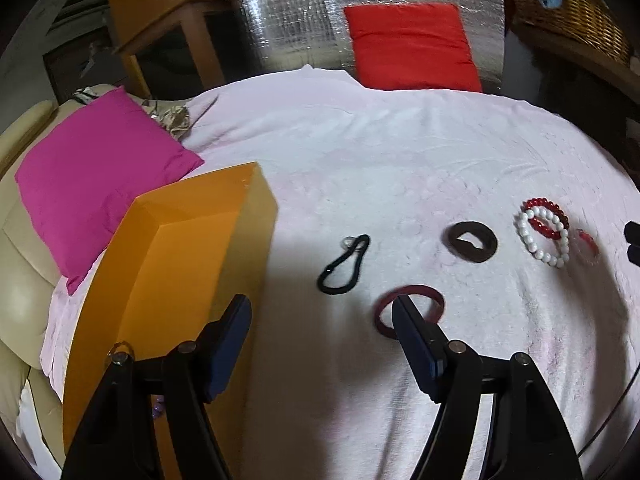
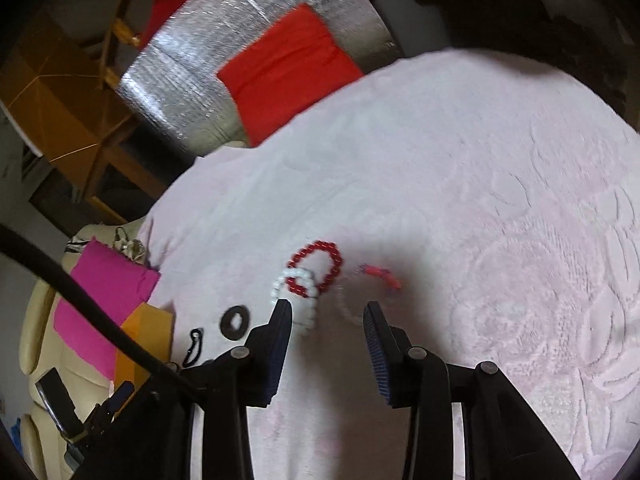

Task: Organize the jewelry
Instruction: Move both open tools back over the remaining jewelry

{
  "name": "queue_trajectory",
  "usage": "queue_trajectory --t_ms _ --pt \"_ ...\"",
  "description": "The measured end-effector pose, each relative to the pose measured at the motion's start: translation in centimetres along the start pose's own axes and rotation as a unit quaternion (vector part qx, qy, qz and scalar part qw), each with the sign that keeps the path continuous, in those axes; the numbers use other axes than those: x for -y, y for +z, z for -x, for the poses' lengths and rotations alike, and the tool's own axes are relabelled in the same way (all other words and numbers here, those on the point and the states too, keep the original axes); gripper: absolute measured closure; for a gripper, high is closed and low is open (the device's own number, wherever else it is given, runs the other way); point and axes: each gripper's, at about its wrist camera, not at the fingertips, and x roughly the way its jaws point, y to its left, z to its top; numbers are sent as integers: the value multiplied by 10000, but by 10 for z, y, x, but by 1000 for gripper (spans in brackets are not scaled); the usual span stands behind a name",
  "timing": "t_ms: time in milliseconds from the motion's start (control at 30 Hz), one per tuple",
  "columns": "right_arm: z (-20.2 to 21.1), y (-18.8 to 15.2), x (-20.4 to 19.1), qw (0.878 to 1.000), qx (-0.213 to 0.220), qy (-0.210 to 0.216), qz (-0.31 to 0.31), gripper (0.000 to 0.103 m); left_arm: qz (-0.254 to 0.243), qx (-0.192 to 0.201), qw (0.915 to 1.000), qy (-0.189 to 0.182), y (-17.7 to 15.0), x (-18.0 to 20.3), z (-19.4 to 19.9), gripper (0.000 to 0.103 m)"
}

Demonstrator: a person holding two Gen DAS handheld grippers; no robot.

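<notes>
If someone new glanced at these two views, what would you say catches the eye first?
Probably the bright orange box at the left edge of the pale pink blanket, with a magenta cushion behind it. Next come the pieces scattered on the blanket: overlapping red and white bead bracelets to the right, a dark ring beside them, a black loop, and a dark red bangle just at the tip of the open left hand-held gripper.
</notes>
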Motion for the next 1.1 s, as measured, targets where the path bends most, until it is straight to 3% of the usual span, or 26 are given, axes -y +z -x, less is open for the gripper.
queue_trajectory --t_ms 867,1100 --pt "-17 9 13 9998 -166 -117 -87 62 -312 145 9989 -334 7 28 9 29" --pt "-24 16 23 9993 -248 -281 -67 62 -187 -276 9975 -618 4 24 -11 29"
